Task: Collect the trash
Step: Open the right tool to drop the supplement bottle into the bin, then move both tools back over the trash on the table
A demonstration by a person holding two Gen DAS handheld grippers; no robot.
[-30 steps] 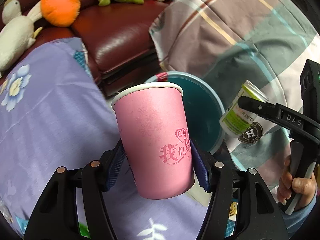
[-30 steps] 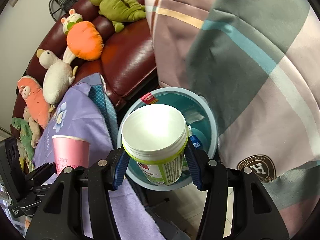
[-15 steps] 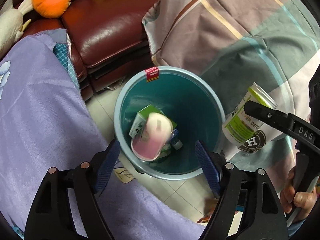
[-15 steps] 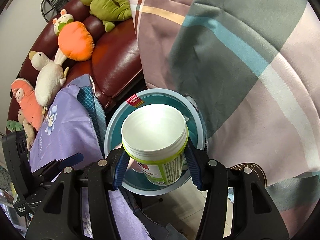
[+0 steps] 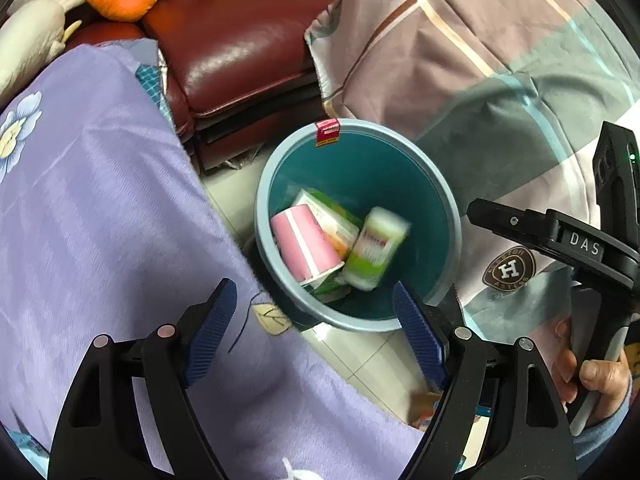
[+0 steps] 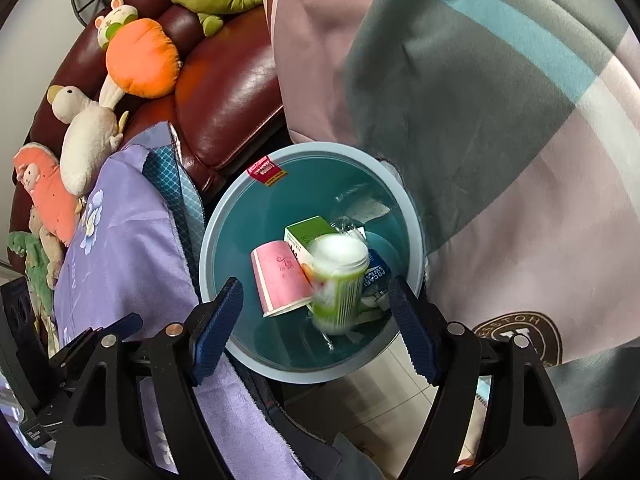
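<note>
A blue trash bin stands on the floor below both grippers. My left gripper is over its near rim, jaws opening, with nothing between them. The pink paper cup lies on its side inside, against a green carton. A green-and-white jar, blurred by motion, is dropping beside them. My right gripper hovers over the bin, jaws opening and empty. Under it are the jar, the cup and the carton. A hand holds the right gripper's handle.
A purple flowered blanket lies left of the bin and a plaid quilt right of it. Behind stands a dark red leather sofa with plush toys. Tiled floor shows by the bin.
The left gripper opened and the pink cup fell into the bin. Then the right gripper opened and the jar dropped after it. Both grippers sank a little toward the bin.
</note>
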